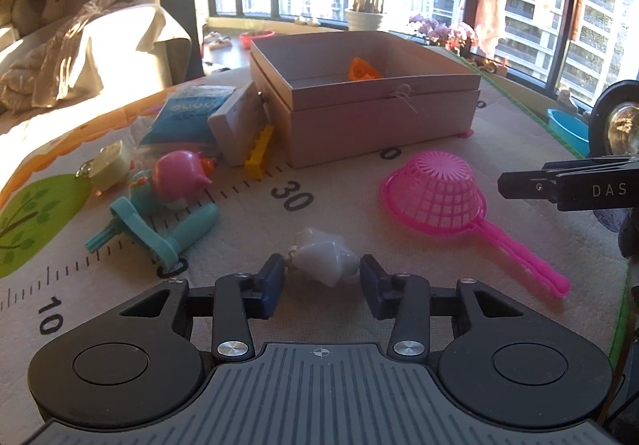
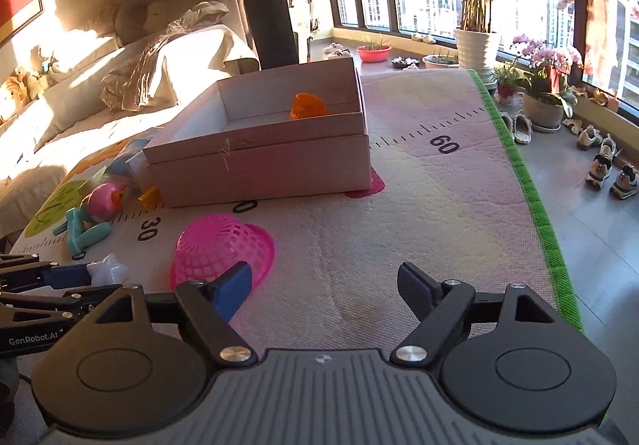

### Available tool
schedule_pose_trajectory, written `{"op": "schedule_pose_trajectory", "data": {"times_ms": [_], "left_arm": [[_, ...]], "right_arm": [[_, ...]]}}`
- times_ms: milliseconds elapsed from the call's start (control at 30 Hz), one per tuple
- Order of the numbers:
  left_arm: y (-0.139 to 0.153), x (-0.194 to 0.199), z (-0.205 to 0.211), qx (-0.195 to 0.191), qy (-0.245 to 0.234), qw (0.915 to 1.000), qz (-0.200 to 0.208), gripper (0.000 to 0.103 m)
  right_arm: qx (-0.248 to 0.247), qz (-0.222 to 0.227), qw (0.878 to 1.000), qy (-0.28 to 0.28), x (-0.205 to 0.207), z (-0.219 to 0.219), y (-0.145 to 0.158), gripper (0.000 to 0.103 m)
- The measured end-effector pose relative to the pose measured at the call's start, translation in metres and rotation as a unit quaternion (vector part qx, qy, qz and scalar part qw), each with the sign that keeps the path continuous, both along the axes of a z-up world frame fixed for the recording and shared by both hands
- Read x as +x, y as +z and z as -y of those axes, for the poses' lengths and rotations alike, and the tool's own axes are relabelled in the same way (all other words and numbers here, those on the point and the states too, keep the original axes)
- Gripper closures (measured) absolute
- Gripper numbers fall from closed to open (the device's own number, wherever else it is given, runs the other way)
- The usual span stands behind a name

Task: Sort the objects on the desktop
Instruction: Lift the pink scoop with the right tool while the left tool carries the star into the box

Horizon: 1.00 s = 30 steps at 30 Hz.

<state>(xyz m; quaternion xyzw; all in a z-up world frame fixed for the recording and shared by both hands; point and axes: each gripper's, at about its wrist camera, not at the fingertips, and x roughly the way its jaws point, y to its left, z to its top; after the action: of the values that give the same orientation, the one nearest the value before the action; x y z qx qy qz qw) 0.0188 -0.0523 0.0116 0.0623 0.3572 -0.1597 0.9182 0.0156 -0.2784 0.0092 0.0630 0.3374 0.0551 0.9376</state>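
Where the woven, ruler-printed mat (image 1: 339, 205) is lit by low sun, a white faceted star (image 1: 323, 259) of translucent plastic is pinched between the blue pads of the left gripper (image 1: 321, 277), resting on the mat near the front edge. Just to its right a pink plastic strainer (image 1: 435, 193) of open lattice is lying mouth down, its twin-rod handle stretched towards the right. A smooth cardboard box (image 1: 379, 117) is set further back, an orange object (image 1: 361, 70) inside it.

Only in the left wrist view are the strainer's handle, a yellow brick (image 1: 259, 151) and a blue packet (image 1: 187, 117) shown clearly; shoes on the floor (image 2: 611, 169) and potted flowers (image 2: 547, 62) are seen only from the right wrist.

The right gripper (image 2: 323, 285) is held tilted downward over bare mat, its jaws spread wide with nothing between them.
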Motion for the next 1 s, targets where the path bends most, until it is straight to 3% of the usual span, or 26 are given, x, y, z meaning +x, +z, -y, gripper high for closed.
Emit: {"op": "schedule_pose_trajectory", "data": {"times_ms": [233,400,633,667,767,1000], "left_arm": [[0.001,-0.010,-0.028,0.000,0.031,0.9995,-0.004,0.052],[0.002,-0.014,-0.036,-0.001,0.037,0.9993,-0.008,0.043],[0.002,-0.015,-0.032,0.001,0.029,0.9995,-0.012,0.032],[0.003,-0.014,-0.031,0.002,0.030,0.9995,-0.012,0.032],[0.004,-0.012,-0.028,0.002,0.031,0.9994,-0.016,0.032],[0.006,-0.004,-0.015,0.014,0.021,0.9996,-0.012,0.032]], "right_arm": [[0.001,0.004,1.000,0.025,0.000,-0.013,0.003,0.018],[-0.002,0.012,0.998,0.066,0.000,-0.032,0.006,0.005],[-0.034,0.015,0.992,0.124,0.023,-0.066,0.004,0.005],[-0.037,0.013,0.991,0.131,0.028,-0.069,0.004,0.009],[-0.049,-0.008,0.988,0.146,0.038,-0.076,0.000,0.037],[-0.013,0.021,0.991,0.133,0.028,-0.050,0.026,0.039]]}}
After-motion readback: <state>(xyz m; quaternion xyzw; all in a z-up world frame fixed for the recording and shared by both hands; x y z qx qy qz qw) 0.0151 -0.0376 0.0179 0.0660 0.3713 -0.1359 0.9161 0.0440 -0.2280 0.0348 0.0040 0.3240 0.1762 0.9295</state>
